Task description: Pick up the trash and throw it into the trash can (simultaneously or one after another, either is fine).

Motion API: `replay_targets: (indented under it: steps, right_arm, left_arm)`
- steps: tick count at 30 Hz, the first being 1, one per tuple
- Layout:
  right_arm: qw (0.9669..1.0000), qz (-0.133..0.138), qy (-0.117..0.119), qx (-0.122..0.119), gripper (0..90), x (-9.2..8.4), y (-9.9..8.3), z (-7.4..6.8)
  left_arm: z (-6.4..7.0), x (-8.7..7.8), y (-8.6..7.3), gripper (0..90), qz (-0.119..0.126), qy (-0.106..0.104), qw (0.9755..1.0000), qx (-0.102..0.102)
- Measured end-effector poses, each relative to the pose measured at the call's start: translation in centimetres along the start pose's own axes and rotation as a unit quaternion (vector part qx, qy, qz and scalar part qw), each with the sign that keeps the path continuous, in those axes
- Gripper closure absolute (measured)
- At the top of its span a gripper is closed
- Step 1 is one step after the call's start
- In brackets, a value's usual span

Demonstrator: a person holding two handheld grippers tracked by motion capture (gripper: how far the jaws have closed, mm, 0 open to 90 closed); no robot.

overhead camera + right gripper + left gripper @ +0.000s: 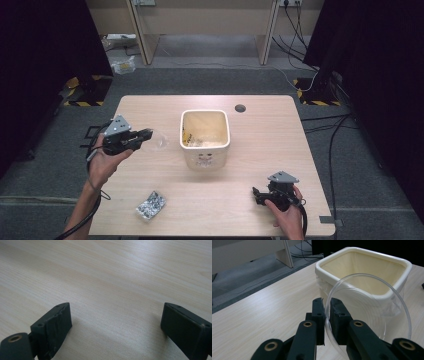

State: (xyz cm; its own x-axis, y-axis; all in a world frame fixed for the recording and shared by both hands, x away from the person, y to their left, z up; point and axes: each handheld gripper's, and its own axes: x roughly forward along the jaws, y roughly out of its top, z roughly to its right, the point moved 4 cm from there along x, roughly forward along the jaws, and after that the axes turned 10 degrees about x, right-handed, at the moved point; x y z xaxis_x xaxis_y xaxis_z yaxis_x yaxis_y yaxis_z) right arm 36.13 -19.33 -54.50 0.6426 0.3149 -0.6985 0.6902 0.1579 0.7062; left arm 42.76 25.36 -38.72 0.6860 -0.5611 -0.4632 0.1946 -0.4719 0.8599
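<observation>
Meanwhile, the left gripper (pixel 325 312) pinches the thin rim of a clear round plastic dish (pixel 372 307), held on edge just beside the square cream bin (pixel 205 137) mid-bench. Its smooth, slick wall could slip from the fingers (pixel 318 315) if tilted. Nearer the person than the bin, the right gripper (pixel 115 327) rests, fingers wide and empty, on the pale woodgrain bench (pixel 260 150).

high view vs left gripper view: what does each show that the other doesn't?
High view alone: the right gripper near the table's front edge, a crumpled foil-like packet, scraps inside the bin, a round hole in the table.

Left gripper view alone: the jaws pinching the rim of the clear plastic cup, seen edge-on.

Both: the left gripper, the cup, the cream bin, the table.
</observation>
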Motion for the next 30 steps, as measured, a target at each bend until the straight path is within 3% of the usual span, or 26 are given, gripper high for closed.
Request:
replay_targets:
  steps: [11,19,30]
  right_arm:
    - [1.0,0.0,0.0,0.0,10.2,0.0,0.0,0.0]
    - [1.0,0.0,0.0,0.0,10.2,0.0,0.0,0.0]
    - [1.0,0.0,0.0,0.0,10.2,0.0,0.0,0.0]
  left_arm:
    - [-0.2,0.5,0.8,83.7,0.001,0.011,0.9998,0.015]
    - [-0.4,0.5,2.1,83.9,0.011,0.023,0.999,0.037]
    - [-0.4,0.7,3.3,83.9,0.014,0.026,0.9989,0.036]
